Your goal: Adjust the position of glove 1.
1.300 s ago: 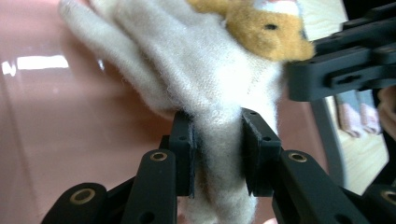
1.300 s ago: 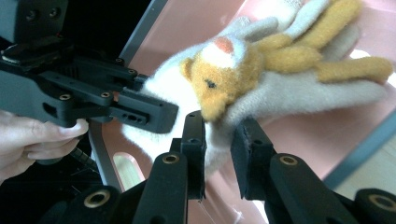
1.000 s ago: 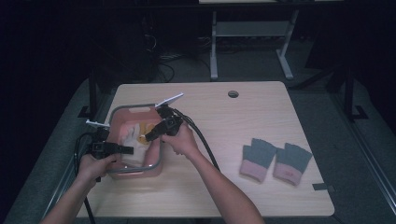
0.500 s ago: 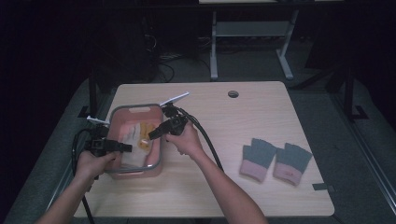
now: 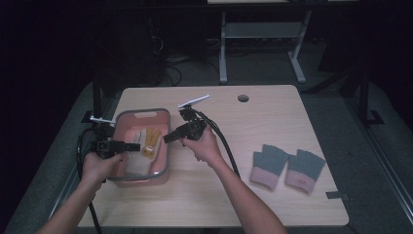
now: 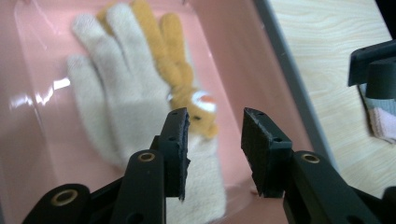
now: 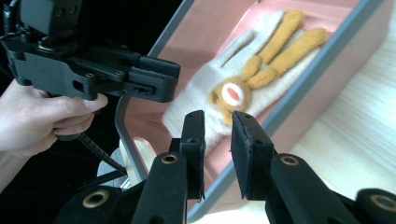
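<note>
A pink tray [image 5: 168, 155] with a grey rim stands at the table's left. In it lies a cream knit glove [image 6: 112, 102] with an orange, rabbit-like glove [image 6: 163, 51] on top. My left gripper [image 6: 215, 119] hovers over the tray's left part [image 5: 135, 145]. Its jaws have just been closing, and they stand a little apart with nothing between them. My right gripper [image 7: 218, 116] points at the gloves from above the tray's right rim [image 5: 166, 138]. It is narrowly open and holds nothing. The right gripper view takes in the tray's rim [image 7: 322, 56] and the left gripper [image 7: 93, 70].
Two grey fingerless gloves with pink cuffs [image 5: 267, 165] [image 5: 304, 170] lie side by side at the table's right. A round cable hole [image 5: 243, 98] sits near the far edge. Cables trail from both grippers across the table.
My right gripper has drifted a little to the right, toward the tray's right rim. My left gripper has risen slightly over the tray. The gloves have not moved.
</note>
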